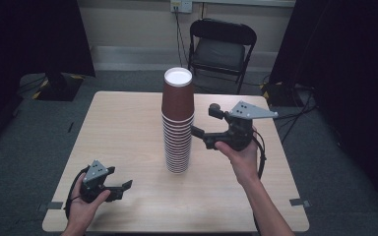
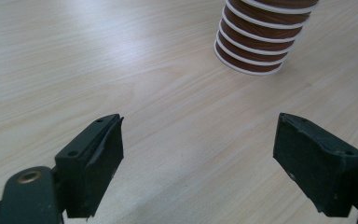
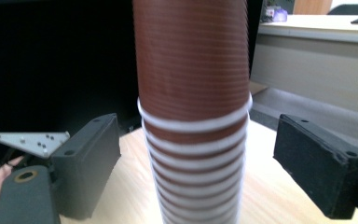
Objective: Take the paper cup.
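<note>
my right gripper [image 3: 198,154] has its two black jaws apart, one on each side of the stack of brown paper cups [image 3: 193,116], not touching it. behind the stack, at far left, i see my left gripper's grey plate [image 3: 31,141].

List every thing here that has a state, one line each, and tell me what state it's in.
Stack of cups: upright on the table, nested upside down, white bases up.
Left gripper: open, nothing between the jaws, low over the table's near edge.
Right gripper: open, jaws on either side of the stack with gaps, not pressing on it.
Folding chair: unfolded, vacant, beyond the table.
</note>
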The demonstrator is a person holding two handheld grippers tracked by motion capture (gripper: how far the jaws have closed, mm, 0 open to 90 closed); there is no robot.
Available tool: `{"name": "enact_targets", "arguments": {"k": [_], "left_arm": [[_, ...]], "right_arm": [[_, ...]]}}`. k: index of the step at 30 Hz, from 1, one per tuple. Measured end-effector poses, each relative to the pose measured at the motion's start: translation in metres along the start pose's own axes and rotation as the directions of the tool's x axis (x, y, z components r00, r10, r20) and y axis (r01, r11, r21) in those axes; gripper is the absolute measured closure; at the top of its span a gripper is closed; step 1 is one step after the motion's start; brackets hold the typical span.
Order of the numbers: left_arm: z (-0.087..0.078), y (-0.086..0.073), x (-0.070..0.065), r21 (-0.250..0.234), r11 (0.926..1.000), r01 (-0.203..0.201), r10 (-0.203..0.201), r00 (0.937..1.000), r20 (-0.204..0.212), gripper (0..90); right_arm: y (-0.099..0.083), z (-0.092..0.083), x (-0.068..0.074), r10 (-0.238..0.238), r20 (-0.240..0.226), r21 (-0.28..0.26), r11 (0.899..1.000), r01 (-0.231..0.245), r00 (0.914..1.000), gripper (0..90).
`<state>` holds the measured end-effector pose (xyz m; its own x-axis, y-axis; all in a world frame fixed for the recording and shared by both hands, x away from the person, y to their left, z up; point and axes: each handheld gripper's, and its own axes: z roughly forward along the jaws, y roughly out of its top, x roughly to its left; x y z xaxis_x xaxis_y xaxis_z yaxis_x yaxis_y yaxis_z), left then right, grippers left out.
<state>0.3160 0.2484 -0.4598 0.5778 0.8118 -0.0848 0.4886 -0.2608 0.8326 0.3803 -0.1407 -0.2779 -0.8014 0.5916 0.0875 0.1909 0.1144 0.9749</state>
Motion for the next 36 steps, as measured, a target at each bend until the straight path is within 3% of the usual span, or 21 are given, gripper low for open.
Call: {"name": "enact_targets", "arguments": {"k": [9, 16, 22, 27, 36], "left_arm": [[-0.001, 0.0, 0.0, -0.02, 0.9997, -0.014, 0.015, 0.9998, 0.017, 15.8], [-0.001, 0.0, 0.001, -0.014, 0.9999, -0.007, 0.007, 0.9999, 0.014, 15.8], [0.0, 0.0, 0.001, -0.011, 0.9999, -0.009, 0.009, 0.9998, 0.015, 16.0], [-0.001, 0.0, 0.001, -0.013, 0.9999, -0.006, 0.007, 0.9999, 0.015, 16.0], [-0.002, 0.0, 0.001, -0.017, 0.9998, -0.01, 0.01, 0.9998, 0.014, 16.1]], "right_arm": [[0.032, 0.025, 0.004, -0.05, -0.045, -0.027, 0.998, 0.048, 0.9978, 13.6], [0.046, 0.047, 0.001, -0.048, -0.03, -0.016, 0.999, 0.048, 0.9984, 12.5], [0.05, 0.062, -0.004, -0.024, -0.044, 0.001, 1.0, 0.024, 0.9988, 12.6], [0.05, 0.071, -0.003, -0.03, -0.031, 0.025, 0.999, 0.031, 0.9991, 11.1], [0.041, 0.085, -0.005, -0.02, -0.043, 0.071, 0.997, 0.023, 0.9989, 8.8]]}}
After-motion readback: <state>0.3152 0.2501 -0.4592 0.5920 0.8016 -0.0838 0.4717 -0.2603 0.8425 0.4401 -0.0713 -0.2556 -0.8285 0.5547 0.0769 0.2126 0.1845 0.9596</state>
